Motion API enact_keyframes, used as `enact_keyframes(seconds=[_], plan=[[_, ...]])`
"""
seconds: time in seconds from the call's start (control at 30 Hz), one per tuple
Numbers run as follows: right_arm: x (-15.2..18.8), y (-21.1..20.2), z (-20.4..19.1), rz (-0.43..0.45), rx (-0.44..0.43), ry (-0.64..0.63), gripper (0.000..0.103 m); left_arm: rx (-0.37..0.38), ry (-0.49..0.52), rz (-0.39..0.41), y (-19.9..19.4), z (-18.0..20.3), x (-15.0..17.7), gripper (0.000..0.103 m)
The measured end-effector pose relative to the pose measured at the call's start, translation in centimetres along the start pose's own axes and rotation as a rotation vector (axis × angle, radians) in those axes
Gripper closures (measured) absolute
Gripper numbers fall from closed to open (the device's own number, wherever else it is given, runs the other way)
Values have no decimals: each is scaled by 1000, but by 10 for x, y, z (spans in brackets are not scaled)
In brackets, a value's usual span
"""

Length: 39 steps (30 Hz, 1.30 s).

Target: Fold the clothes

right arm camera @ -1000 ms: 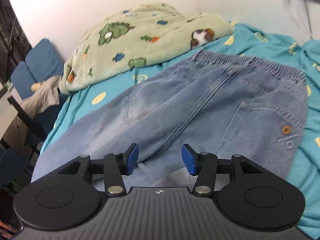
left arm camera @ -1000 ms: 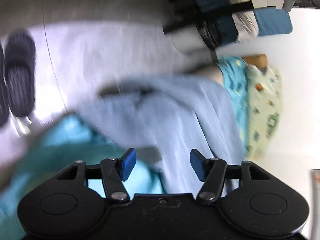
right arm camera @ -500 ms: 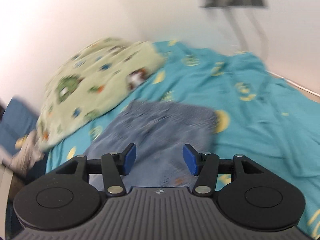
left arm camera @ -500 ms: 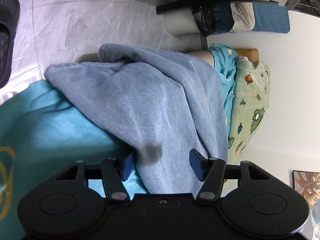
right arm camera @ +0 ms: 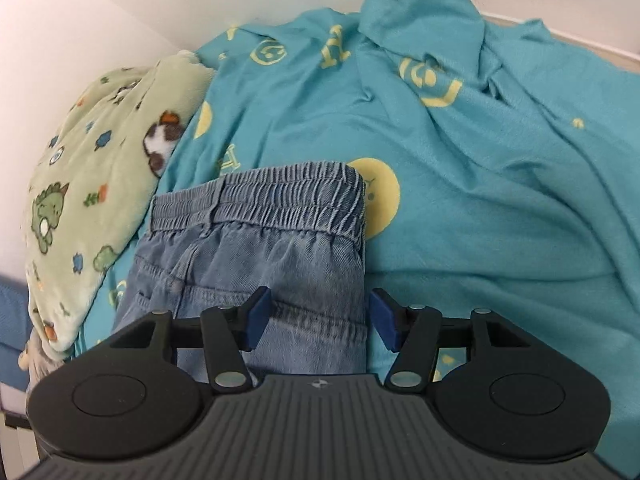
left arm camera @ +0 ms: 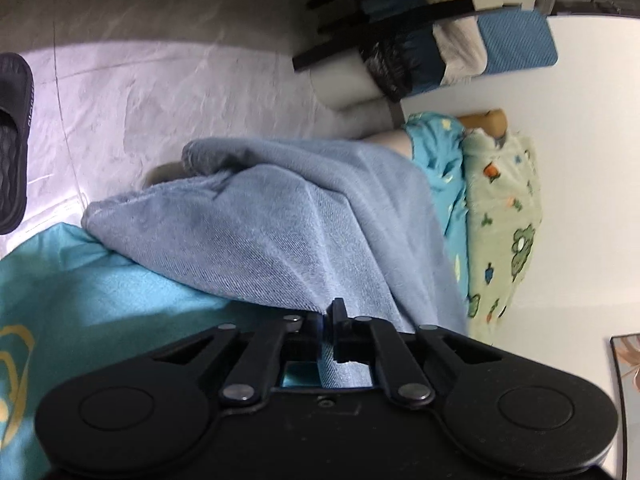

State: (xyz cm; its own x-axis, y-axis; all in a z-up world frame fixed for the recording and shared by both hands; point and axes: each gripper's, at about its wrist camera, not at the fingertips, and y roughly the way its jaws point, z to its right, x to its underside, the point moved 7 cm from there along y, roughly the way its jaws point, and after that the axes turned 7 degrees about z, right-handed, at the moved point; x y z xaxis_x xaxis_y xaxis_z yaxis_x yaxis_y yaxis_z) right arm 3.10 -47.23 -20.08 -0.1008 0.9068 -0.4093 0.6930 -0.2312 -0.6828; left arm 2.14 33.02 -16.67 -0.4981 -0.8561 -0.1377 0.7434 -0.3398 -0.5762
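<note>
A pair of light blue denim trousers [left arm camera: 288, 236] lies on a teal bedsheet [left arm camera: 100, 300], with the leg ends hanging over the bed's edge toward the floor. My left gripper [left arm camera: 329, 326] is shut on the trouser fabric near its edge. In the right wrist view the folded trousers [right arm camera: 280, 248] show their elastic waistband [right arm camera: 276, 192] farthest from me. My right gripper [right arm camera: 320, 316] is open, its blue pads [right arm camera: 258, 312] on either side of the trousers' right edge, just above the fabric.
A green cartoon-print blanket [right arm camera: 100, 184] lies bunched at the left against the white wall. The teal sheet [right arm camera: 480, 180] is rumpled to the right. On the floor are a black slipper [left arm camera: 12, 140], a white bin and a chair with blue cushions [left arm camera: 516, 40].
My left gripper has closed on the trouser fabric. My right gripper has swung toward the waistband end and now stands open over the trousers' right edge.
</note>
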Motion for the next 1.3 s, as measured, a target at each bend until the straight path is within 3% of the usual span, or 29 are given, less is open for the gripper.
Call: enact_keyframes(seconds=[0.07, 0.1, 0.13, 0.27, 0.37, 0.57, 0.7, 0.9, 1.0, 1.17, 1.3], plan=[[-1, 0, 0, 15, -19, 10, 64, 21, -20, 30, -9, 4, 0, 100], [-1, -2, -2, 25, -19, 2, 85, 29, -24, 44, -13, 6, 0, 101], [-2, -6, -3, 42, -24, -4, 92, 35, -25, 51, -17, 9, -1, 101], [-11, -42, -15, 153, -123, 14, 97, 64, -26, 80, -37, 19, -4, 101], [-12, -76, -21, 226, -146, -33, 100, 77, -44, 103, -53, 19, -6, 101], [-11, -73, -31, 187, -139, -17, 102, 85, -115, 104, -48, 29, -24, 101], [-23, -70, -80, 204, -169, -82, 102, 68, -135, 102, -28, 63, -53, 101], [-36, -26, -188, 193, -206, -161, 102, -10, -193, 100, 40, 102, -111, 101], [-36, 17, -232, 191, -177, -217, 102, -80, -176, 87, 92, 113, -135, 101], [-25, 109, -263, 158, -79, -304, 103, -199, -117, 51, 177, 116, -161, 101], [-8, 166, -246, 123, -17, -344, 103, -299, -95, 8, 226, 97, -161, 101]])
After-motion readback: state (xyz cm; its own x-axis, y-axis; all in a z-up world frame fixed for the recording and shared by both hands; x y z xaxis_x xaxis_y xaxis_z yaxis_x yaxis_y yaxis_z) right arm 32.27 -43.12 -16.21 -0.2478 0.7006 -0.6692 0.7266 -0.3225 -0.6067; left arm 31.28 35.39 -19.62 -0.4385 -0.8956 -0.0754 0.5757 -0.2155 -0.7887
